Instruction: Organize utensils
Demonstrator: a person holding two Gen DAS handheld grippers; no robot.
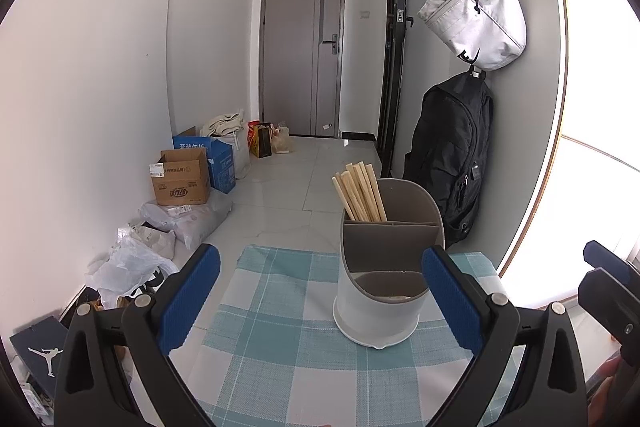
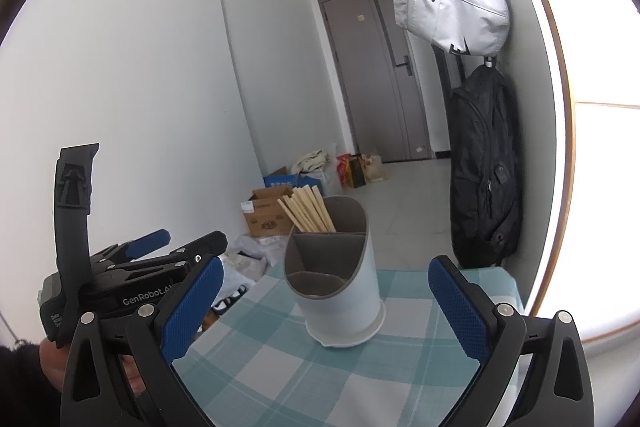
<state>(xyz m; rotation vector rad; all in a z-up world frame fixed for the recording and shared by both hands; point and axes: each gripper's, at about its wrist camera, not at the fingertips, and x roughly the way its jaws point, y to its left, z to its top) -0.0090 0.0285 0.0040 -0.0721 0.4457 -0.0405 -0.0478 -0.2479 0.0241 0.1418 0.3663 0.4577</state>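
Pale wooden chopsticks (image 1: 362, 193); smooth matt plastic holder (image 1: 380, 291); woven checked cloth (image 1: 280, 339); textured blue pads (image 1: 188, 299).

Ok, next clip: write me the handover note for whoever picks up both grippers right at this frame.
Left gripper: open, empty, held above the checked cloth, facing the utensil holder.
Right gripper: open, empty, aimed at the same holder from its right side.
Utensil holder: upright on the cloth, touched by neither set of fingers.
Chopsticks: bundled in the holder's rear compartment, leaning left.
Done: chopsticks are in the holder.
Left: no loose utensils are visible on the cloth in either view; the front compartments look empty, though their bottoms are partly hidden. Look beyond these views before closing out.
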